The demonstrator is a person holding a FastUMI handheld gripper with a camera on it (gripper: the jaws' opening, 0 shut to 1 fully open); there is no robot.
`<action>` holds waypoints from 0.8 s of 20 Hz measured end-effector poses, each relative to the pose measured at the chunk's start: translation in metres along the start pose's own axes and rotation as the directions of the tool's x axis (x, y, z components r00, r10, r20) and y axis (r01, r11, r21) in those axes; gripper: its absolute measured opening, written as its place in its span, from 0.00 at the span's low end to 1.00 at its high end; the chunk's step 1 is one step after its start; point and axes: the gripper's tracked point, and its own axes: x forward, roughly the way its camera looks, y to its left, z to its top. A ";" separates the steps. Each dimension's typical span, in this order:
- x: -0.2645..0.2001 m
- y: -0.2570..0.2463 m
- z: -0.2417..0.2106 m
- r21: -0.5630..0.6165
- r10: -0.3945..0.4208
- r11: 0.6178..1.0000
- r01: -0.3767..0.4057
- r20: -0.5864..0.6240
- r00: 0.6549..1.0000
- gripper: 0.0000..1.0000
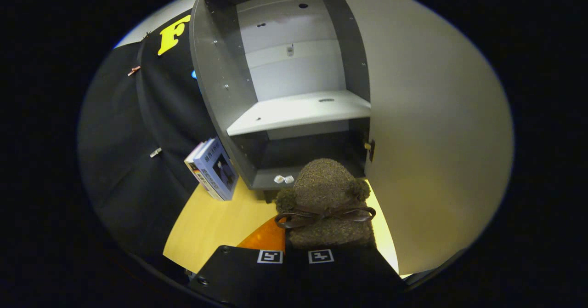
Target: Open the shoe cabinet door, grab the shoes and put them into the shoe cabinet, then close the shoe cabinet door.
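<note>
A fuzzy brown shoe [327, 197] with two pom-poms and a dark ribbon bow juts forward from between my fingers, lifted above the yellow tabletop. My gripper [295, 256] is shut on the shoe's rear part; the two marker tags sit close together. Just beyond the shoe's toe stands the grey shoe cabinet [294, 92], open, with a white shelf [298, 110] halfway up and a dark lower compartment [308, 154] level with the toe. Its open door [436, 128] swings out beside the shoe.
Books [213, 168] lean against the cabinet's outer side on the yellow table [216, 225]. Two small white pieces [284, 179] lie on the cabinet's bottom edge. An orange patch [264, 236] shows beside the shoe. Black cloth wall [138, 161] stands beyond the books.
</note>
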 end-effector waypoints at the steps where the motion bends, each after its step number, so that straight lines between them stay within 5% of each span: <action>1: 0.000 0.008 0.016 -0.002 0.018 1.000 -0.018 0.002 1.000 0.05; 11: 0.064 0.042 0.171 -0.062 0.060 0.996 -0.057 0.050 0.997 0.05; 16: 0.127 0.040 0.207 -0.045 0.042 0.998 -0.041 0.021 0.999 0.05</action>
